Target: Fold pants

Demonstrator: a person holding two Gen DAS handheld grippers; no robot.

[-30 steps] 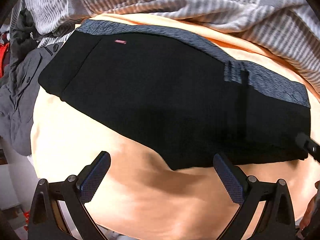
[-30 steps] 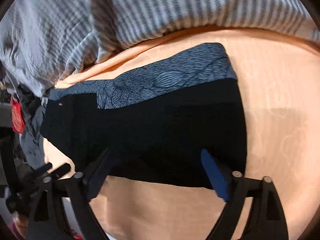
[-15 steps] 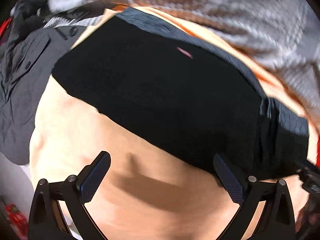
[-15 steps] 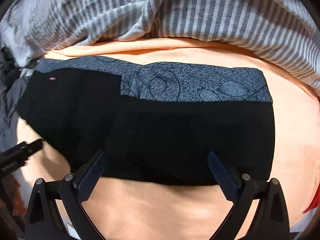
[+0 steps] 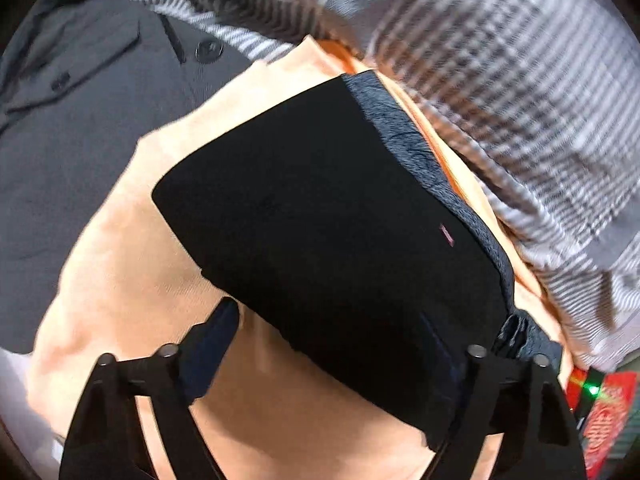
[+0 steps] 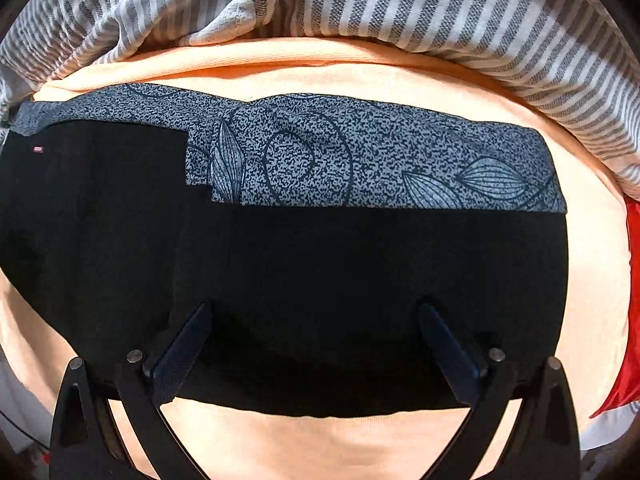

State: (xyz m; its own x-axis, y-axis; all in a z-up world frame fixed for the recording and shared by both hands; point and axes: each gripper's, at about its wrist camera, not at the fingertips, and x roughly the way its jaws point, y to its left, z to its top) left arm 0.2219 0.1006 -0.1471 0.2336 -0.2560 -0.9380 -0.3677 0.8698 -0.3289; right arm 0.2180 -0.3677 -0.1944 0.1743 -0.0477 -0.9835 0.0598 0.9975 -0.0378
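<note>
The black pants are laid flat on a peach sheet, folded once into a long shape. In the right wrist view, a wide grey band with leaf and swirl drawings is seen along the far edge. In the left wrist view, only a thin strip of that band is seen.

A dark grey jacket with buttons is seen only in the left view, beside the sheet. A striped blanket is seen in both.

The left gripper has just been closing. Its jaws are still apart, with the near corner of the pants between them, but no squeeze can be seen. The right gripper is held wide open over the near edge, with nothing held.
</note>
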